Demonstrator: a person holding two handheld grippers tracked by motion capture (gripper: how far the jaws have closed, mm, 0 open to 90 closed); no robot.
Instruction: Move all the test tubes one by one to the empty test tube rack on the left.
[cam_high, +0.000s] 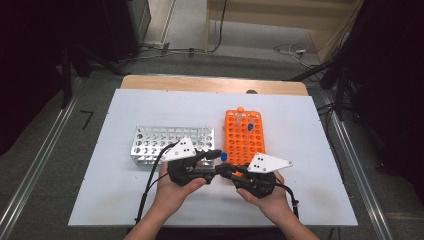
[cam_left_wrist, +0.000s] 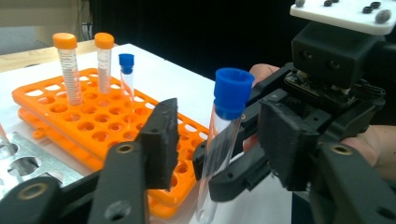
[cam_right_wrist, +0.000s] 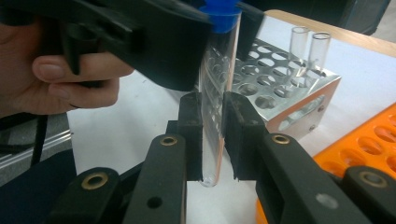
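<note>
Two uncapped tubes (cam_right_wrist: 309, 44) behind metal rack (cam_right_wrist: 285, 88)

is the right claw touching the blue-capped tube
Touching: in the right gripper view the right claw pads press both sides of the blue-capped tube.

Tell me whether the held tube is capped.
Capped: the tube, clamped in the right gripper, wears a blue cap.
</note>
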